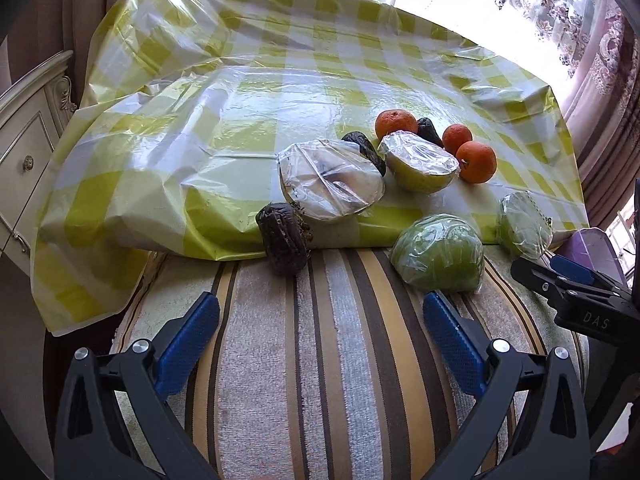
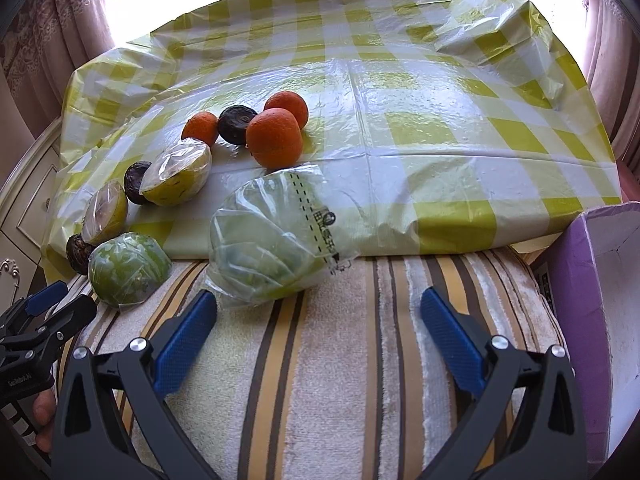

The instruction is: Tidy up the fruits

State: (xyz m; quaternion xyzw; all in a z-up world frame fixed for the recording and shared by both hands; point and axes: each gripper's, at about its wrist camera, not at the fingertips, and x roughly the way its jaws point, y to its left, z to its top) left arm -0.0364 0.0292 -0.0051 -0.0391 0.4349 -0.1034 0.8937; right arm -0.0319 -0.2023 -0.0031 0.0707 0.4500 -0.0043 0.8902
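Fruits lie in a row across a green-checked plastic sheet (image 1: 240, 92) and a striped towel (image 1: 320, 360). Three oranges (image 1: 476, 161) and dark wrinkled fruits (image 1: 284, 239) sit among two plastic-wrapped cut halves (image 1: 332, 185). Two wrapped green halves lie near me, one in the left wrist view (image 1: 439, 253) and one in front of the right gripper (image 2: 268, 236). My left gripper (image 1: 320, 344) is open and empty above the towel. My right gripper (image 2: 316, 340) is open and empty, its left finger (image 2: 188, 340) just below the wrapped green half.
A purple-edged box (image 2: 588, 280) stands at the right edge. A white carved cabinet (image 1: 28, 140) stands at the left. Curtains and a bright window lie behind. The right gripper shows in the left wrist view (image 1: 568, 284).
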